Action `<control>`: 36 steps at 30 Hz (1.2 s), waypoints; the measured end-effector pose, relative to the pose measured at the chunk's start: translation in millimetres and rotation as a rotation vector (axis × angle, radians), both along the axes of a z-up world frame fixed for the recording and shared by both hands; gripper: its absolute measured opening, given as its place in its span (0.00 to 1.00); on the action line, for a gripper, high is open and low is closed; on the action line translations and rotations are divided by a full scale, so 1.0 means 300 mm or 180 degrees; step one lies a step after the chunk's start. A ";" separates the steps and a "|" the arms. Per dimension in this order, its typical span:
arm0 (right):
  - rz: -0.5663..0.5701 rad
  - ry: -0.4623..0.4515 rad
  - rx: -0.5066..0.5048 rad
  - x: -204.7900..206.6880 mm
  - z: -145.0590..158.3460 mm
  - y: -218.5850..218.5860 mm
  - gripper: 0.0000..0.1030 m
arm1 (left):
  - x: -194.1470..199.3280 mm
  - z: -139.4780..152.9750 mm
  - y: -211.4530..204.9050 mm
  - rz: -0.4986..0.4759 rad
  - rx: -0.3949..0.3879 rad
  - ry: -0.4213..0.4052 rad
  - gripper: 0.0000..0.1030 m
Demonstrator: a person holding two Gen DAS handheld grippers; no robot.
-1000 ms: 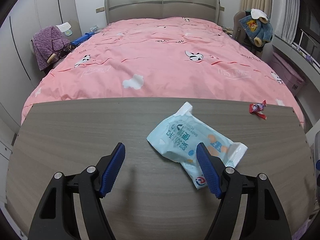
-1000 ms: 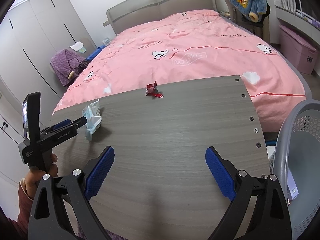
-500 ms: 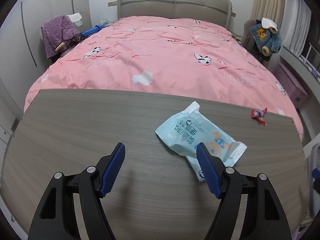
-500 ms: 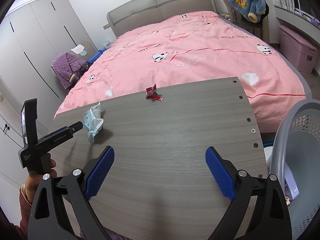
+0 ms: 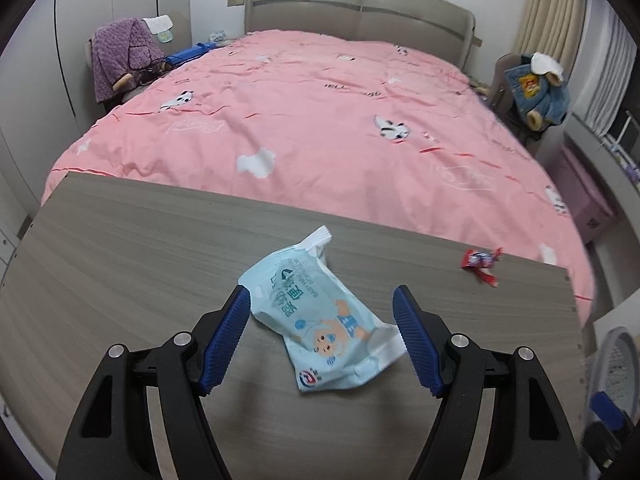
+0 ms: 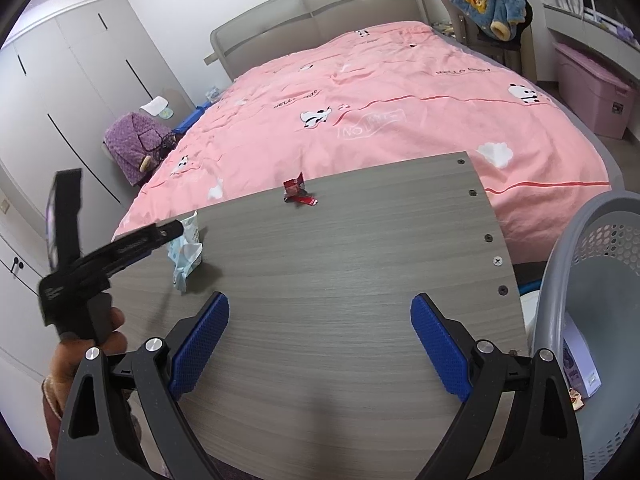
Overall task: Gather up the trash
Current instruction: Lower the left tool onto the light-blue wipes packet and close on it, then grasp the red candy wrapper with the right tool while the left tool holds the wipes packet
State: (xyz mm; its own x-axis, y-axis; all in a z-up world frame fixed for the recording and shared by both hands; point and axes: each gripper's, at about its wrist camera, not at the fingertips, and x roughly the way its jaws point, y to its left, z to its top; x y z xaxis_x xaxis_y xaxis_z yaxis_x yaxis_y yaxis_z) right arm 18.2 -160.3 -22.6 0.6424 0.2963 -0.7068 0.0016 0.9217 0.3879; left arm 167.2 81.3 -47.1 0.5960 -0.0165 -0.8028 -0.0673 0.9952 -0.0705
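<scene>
Trash lay in 2 pieces on the grey wood-grain counter [image 5: 120, 260]: a pale blue wet-wipe packet [image 5: 320, 316] and, well apart toward the far right edge, a small red candy wrapper [image 5: 480, 262]. The packet, printed with a cartoon baby, rested crumpled and slightly raised at its far end, between the blue pads of the left claw [image 5: 322, 302]. That claw was released — its left pad sat just beside the packet's near-left corner, the right pad close to the packet's white sealed end, and whether either touched could not be told. From the right wrist view the same packet [image 6: 186, 256] showed at the counter's left side with the left claw's black finger over it, and a hand [image 6: 88, 356] gripping the handle below. The red wrapper [image 6: 298, 194] sat near the far edge of the counter [image 6: 360, 280]. The right claw [image 6: 320, 322] hung spread wide over bare counter, holding nothing. A grey perforated basket [image 6: 592, 280] stood just beside the counter's right edge, with a white carton inside. Beyond the counter spread a bed [image 5: 320, 120] under a pink quilt.
</scene>
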 end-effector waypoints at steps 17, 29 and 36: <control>0.0030 0.0053 0.0023 0.019 -0.026 -0.001 0.88 | 0.022 -0.069 0.074 -0.0080 -0.0138 0.0187 0.69; 0.0130 0.0055 -0.0164 0.093 -0.038 0.054 0.88 | 0.048 -0.111 0.072 -0.0220 -0.0177 0.0172 0.49; 0.0240 0.0014 -0.0342 0.216 -0.043 0.117 0.84 | 0.017 -0.075 0.066 -0.0270 -0.0154 -0.0006 0.48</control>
State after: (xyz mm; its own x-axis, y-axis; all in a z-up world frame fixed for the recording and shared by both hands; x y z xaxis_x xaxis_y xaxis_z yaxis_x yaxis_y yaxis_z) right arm 82.9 -125.1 -35.5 0.6179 0.2662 -0.7398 -0.0678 0.9555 0.2872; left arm 172.3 101.2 -69.6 0.5923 -0.1057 -0.7987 0.0173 0.9928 -0.1185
